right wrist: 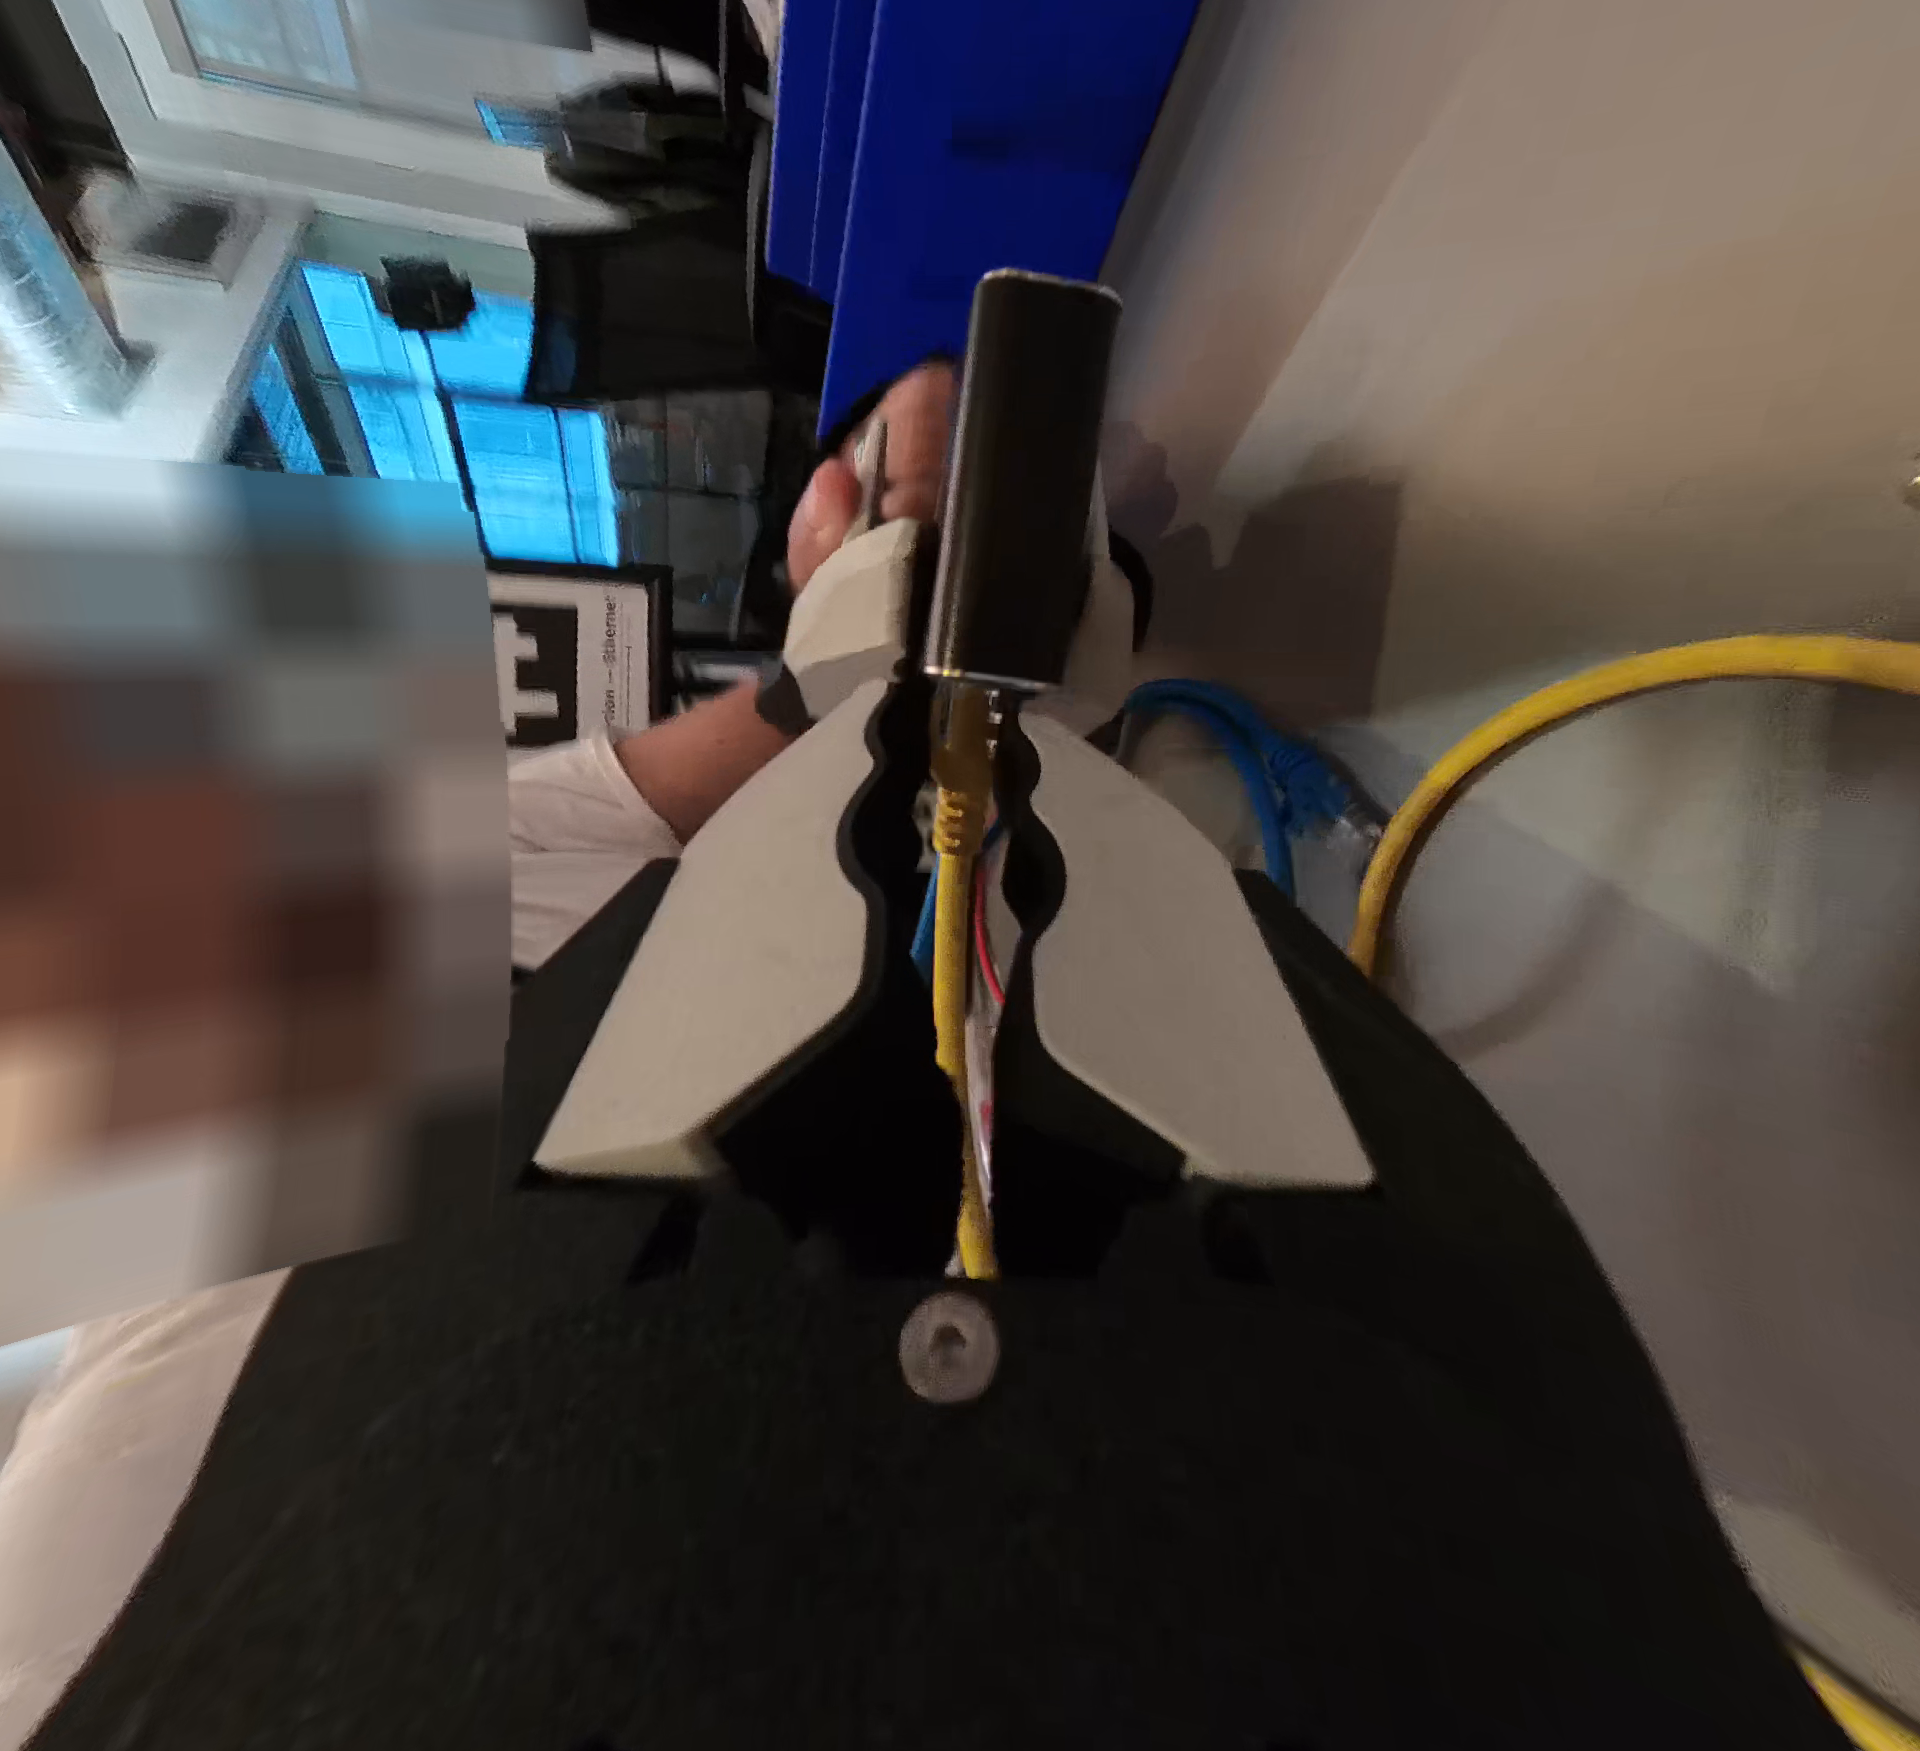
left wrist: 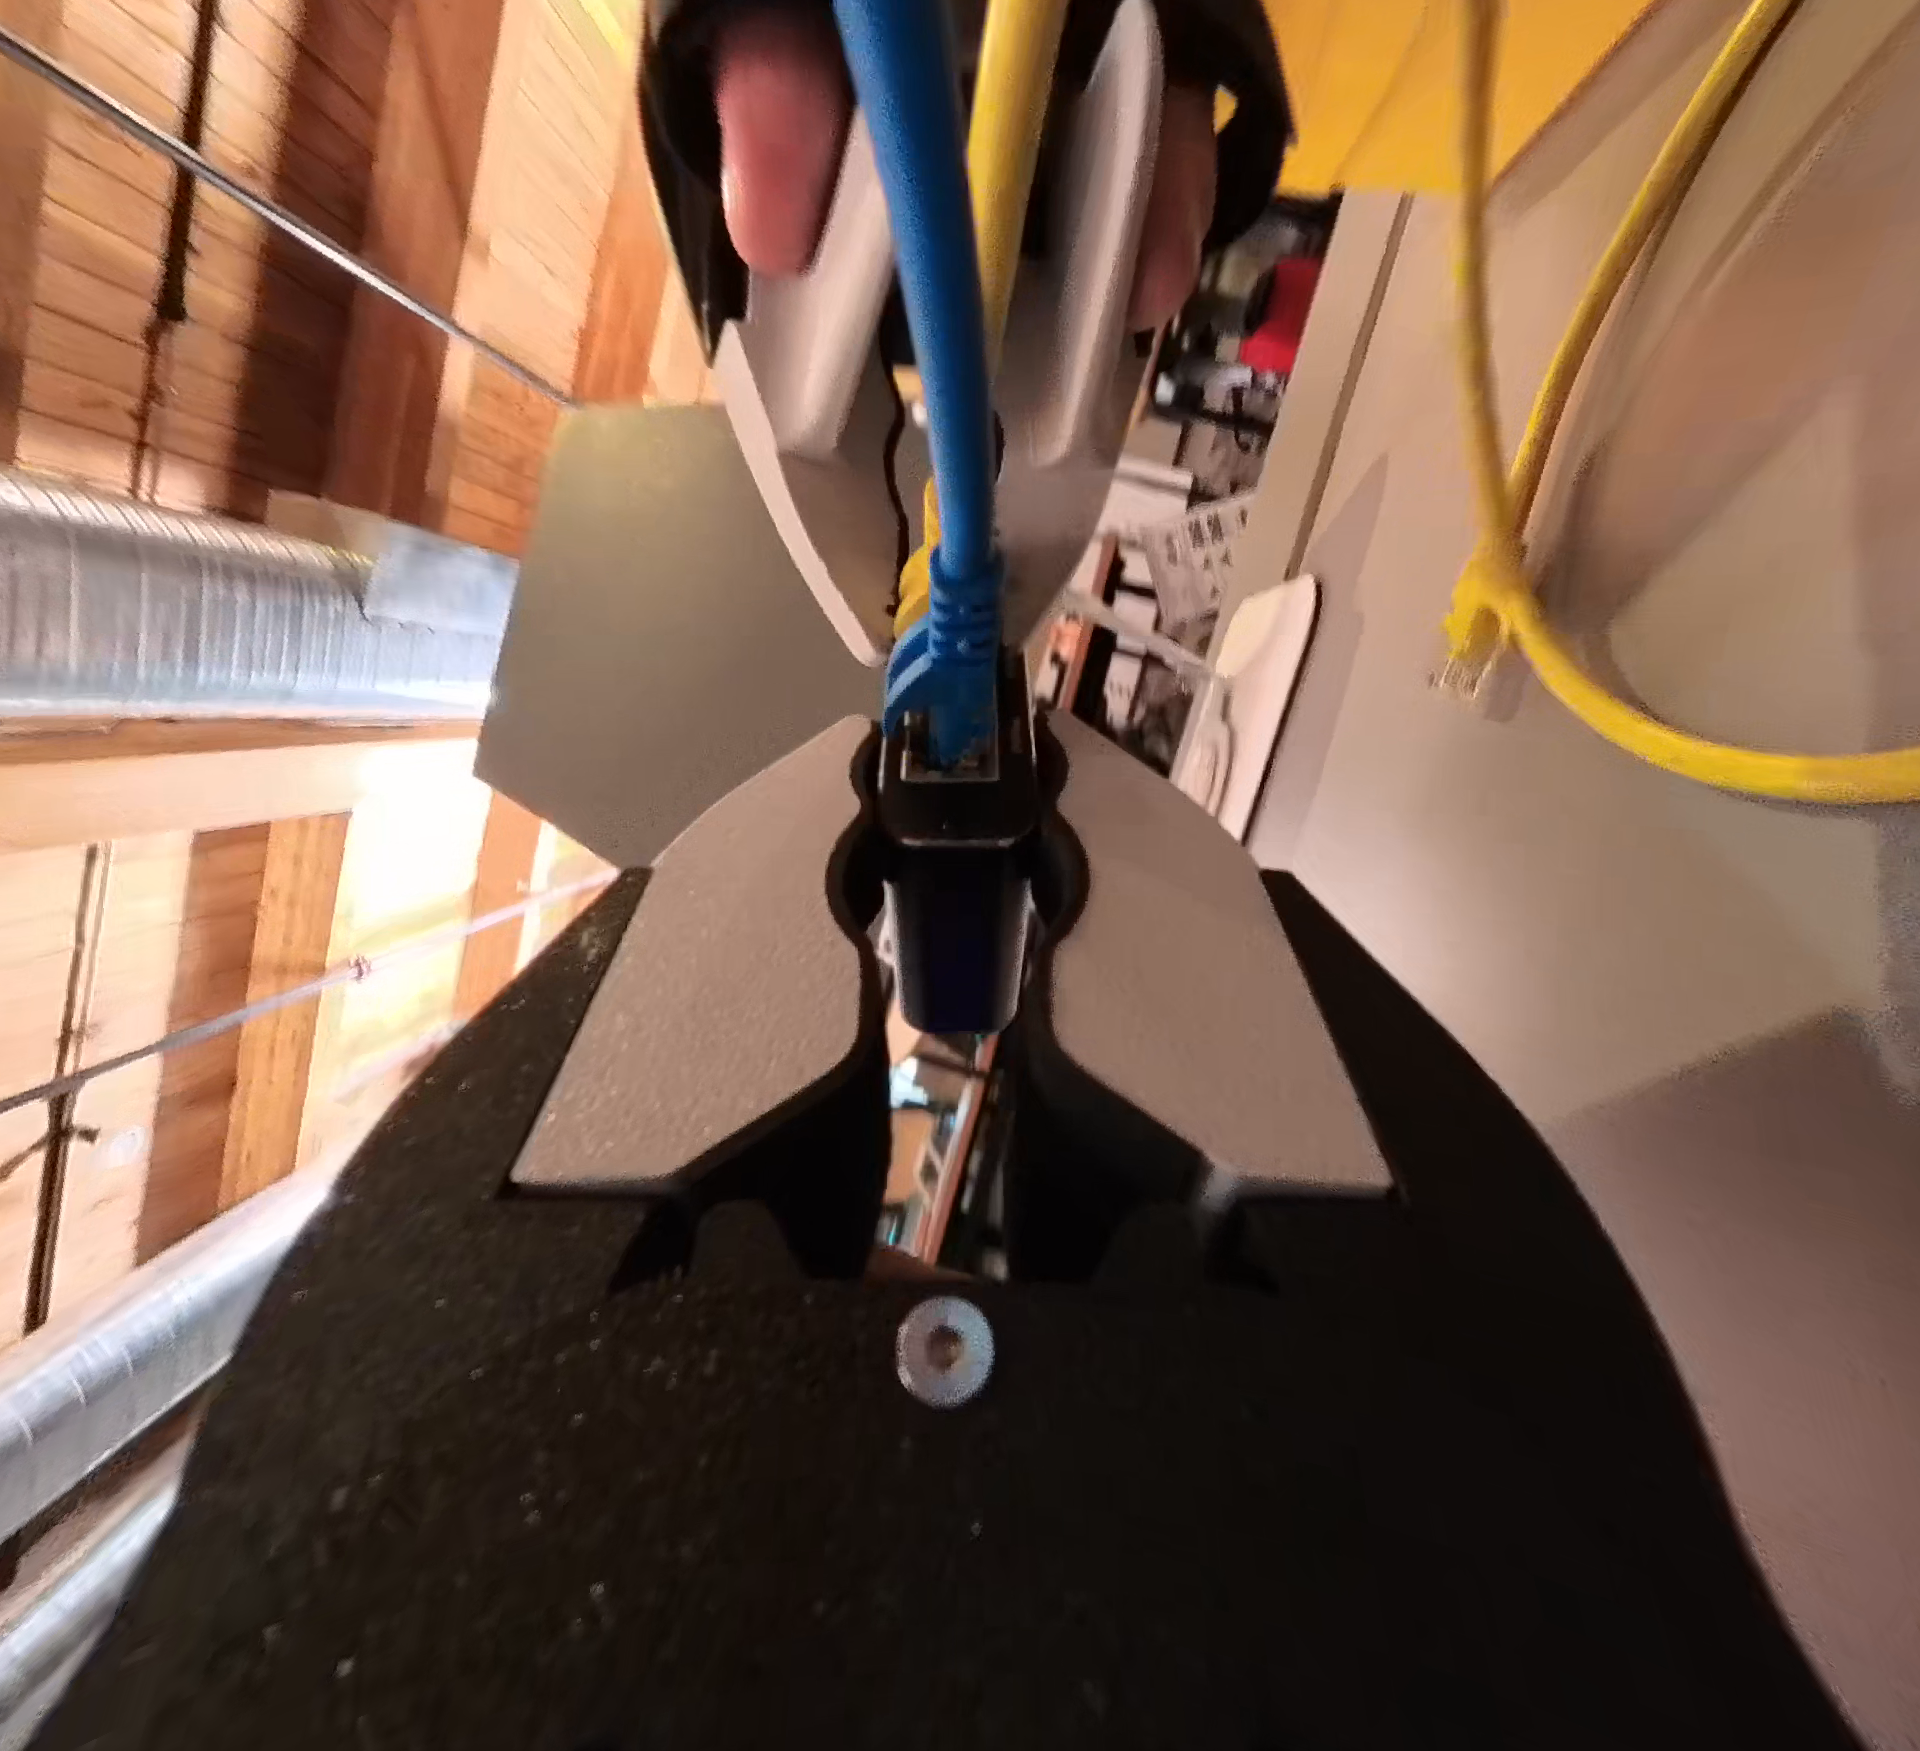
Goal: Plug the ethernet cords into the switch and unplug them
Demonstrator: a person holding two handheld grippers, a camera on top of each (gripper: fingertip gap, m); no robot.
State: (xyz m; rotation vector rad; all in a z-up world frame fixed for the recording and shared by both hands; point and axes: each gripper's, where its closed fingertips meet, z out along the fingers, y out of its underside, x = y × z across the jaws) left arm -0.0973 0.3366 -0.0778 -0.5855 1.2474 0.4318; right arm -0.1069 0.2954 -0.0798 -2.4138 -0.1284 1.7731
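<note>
1. The left gripper (left wrist: 956,828) squeezes the small black switch (left wrist: 951,880) between its two grey fingers. The switch is up in the air, not on the table (left wrist: 1558,558).

2. A blue cord (left wrist: 904,195) has its plug in a port of the switch. You can see this best in the left wrist view.

3. The right gripper (right wrist: 961,766) is clenched on a yellow cord (right wrist: 951,922), close behind its plug. That plug sits right at the mouth of the switch (right wrist: 1023,475), next to the blue one. I cannot tell if it is all the way in.

4. A second yellow cord (left wrist: 1621,725) lies loose on the table. Its clear plug is free and not in anything. A loose blue plug (right wrist: 1299,776) also rests on the table in the right wrist view.

5. I think the step now is about the yellow plug: either pushing it in or pulling it out. The pictures do not say which.

6. To push it in, the plug must line up straight with the port and go in until it clicks.

7. To pull it out, the little tab on the plug must be pressed first. Then the pull must go straight back.

8. Either way, the left gripper must hold the switch tight so it does not slip or twist.
</note>
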